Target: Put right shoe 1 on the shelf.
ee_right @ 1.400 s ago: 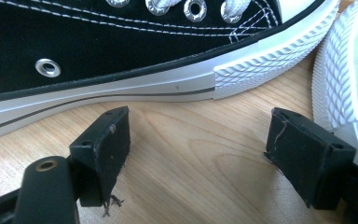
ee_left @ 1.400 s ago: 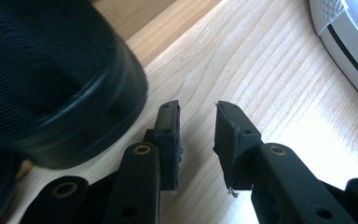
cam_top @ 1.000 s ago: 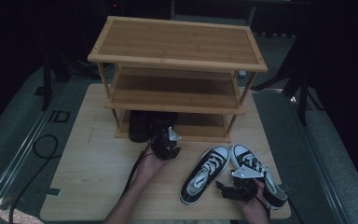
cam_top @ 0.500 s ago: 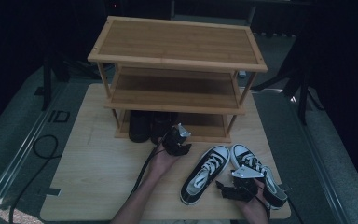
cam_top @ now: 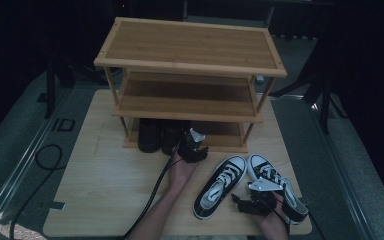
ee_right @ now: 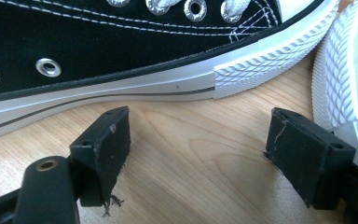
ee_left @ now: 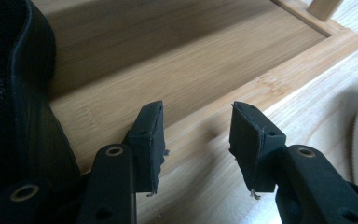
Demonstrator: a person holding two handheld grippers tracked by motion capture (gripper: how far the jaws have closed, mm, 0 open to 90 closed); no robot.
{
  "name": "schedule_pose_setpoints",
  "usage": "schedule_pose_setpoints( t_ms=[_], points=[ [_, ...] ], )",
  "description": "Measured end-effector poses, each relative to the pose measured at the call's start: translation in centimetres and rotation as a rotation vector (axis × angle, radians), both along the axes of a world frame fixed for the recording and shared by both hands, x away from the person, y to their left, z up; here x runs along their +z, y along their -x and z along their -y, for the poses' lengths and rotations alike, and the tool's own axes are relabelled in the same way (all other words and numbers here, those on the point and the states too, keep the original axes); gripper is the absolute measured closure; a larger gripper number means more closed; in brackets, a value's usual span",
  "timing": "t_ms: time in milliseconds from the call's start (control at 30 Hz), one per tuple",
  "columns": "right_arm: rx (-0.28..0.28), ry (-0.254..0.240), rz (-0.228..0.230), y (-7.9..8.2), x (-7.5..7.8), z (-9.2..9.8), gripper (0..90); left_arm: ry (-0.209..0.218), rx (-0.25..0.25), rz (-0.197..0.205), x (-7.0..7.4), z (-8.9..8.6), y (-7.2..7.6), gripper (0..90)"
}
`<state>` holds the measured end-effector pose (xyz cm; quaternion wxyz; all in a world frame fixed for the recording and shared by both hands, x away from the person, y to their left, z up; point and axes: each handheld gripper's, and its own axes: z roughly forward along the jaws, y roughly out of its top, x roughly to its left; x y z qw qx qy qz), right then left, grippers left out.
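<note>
Gaping empty, having just been opening, left gripper [ee_left: 196, 140] jaws sit beside black shoe [ee_left: 14, 93] on rack's bottom shelf [ee_left: 177, 70]; right gripper [ee_right: 196, 154] jaws open.

Two black-and-white sneakers on the table, one [cam_top: 220, 186] lying left of the other [cam_top: 276, 186], and what look like two black shoes, one [cam_top: 149, 135] beside the other [cam_top: 172, 136], tucked into the bottom level of one wooden rack [cam_top: 190, 47], though the shadow there makes that count unsure. Three shelves on that rack, one wooden table [cam_top: 105, 190] beneath it all. Two hand-held grippers, a left one [cam_top: 196, 140] and a right one [cam_top: 240, 201], each with two black jaws and one trailing cable.
</note>
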<state>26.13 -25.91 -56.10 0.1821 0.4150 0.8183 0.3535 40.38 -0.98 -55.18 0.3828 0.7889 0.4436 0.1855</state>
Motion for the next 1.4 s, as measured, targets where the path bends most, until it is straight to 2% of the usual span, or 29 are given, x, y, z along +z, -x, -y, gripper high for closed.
schedule_pose_setpoints(
  t_ms=[200, 267, 333, 600, 767, 1000, 1133, 1400],
  points=[
    [0.0, 0.0, 0.0, 0.0, 0.0, 0.0, 21.7, 0.004, 0.036, 0.018, -0.3, 0.3, -0.2, 58.6],
    [0.0, 0.0, 0.001, 0.0, 0.0, 0.0, 21.7, -0.008, 0.048, 0.023, -0.3, 0.4, -0.3, 58.9],
    [0.0, 0.0, 0.001, 0.0, 0.0, 0.0, 21.7, 0.008, 0.06, 0.023, -0.5, 0.5, -0.4, 58.8],
    [-0.001, 0.0, 0.0, 0.1, 0.0, 0.0, 21.7, -0.012, 0.106, 0.052, -0.6, 1.2, -0.7, 55.3],
    [-0.001, -0.001, -0.001, 0.1, 0.0, 0.0, 21.7, -0.002, 0.128, 0.044, -0.6, 1.2, -1.1, 54.2],
    [-0.006, -0.001, 0.0, 0.2, 0.0, 0.0, 21.8, -0.03, 0.137, 0.048, -0.6, 1.6, -1.6, 54.3],
    [-0.01, -0.001, 0.0, 0.2, 0.0, -0.1, 21.8, -0.031, 0.137, 0.043, -0.6, 1.6, -1.8, 54.3],
    [-0.031, -0.002, 0.001, 0.3, 0.0, -0.2, 22.2, -0.023, 0.148, 0.012, -0.7, 1.7, -2.3, 54.3]
  ],
)
